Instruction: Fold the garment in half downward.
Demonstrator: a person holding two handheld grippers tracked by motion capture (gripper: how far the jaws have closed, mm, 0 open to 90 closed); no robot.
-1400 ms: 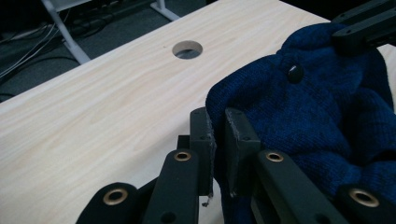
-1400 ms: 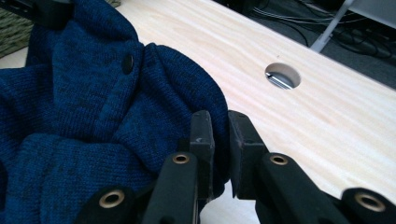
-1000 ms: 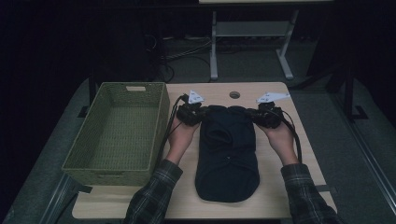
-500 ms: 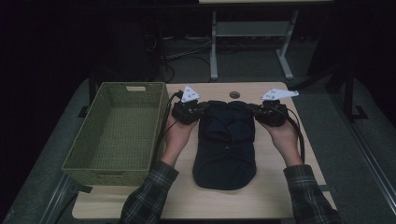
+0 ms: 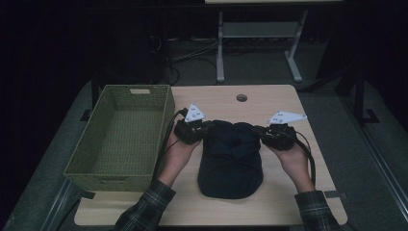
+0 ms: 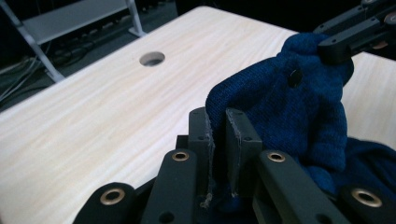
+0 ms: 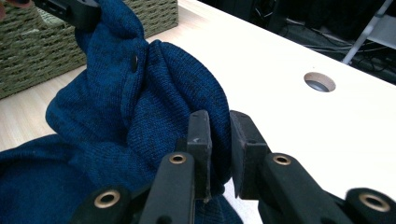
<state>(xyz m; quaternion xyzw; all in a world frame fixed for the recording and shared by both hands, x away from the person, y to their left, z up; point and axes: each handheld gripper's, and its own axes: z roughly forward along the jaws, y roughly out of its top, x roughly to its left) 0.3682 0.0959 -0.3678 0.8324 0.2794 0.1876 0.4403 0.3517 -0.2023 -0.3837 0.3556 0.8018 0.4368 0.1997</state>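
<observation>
1. Wicker basket point(image 5: 120, 139) sits at the table's point(image 5: 288, 192) left edge.
2. Left gripper point(image 5: 188, 130): jaws clamped on a fold of the dark blue knit garment point(image 5: 231, 159) at its far left corner; fabric pinched between the pads point(image 6: 203, 135).
3. Garment lies mid-table, just right of the basket, far edge bunched up between both grippers.
4. Right gripper point(image 5: 275, 134): jaws pinching the far right corner, knit between the pads point(image 7: 201, 140).

A darkened lab: bare wooden worktop point(image 5: 216, 98) with cable hole, floor cables point(image 5: 187, 53) and metal stand point(image 5: 255, 33) at 12 o'clock.
</observation>
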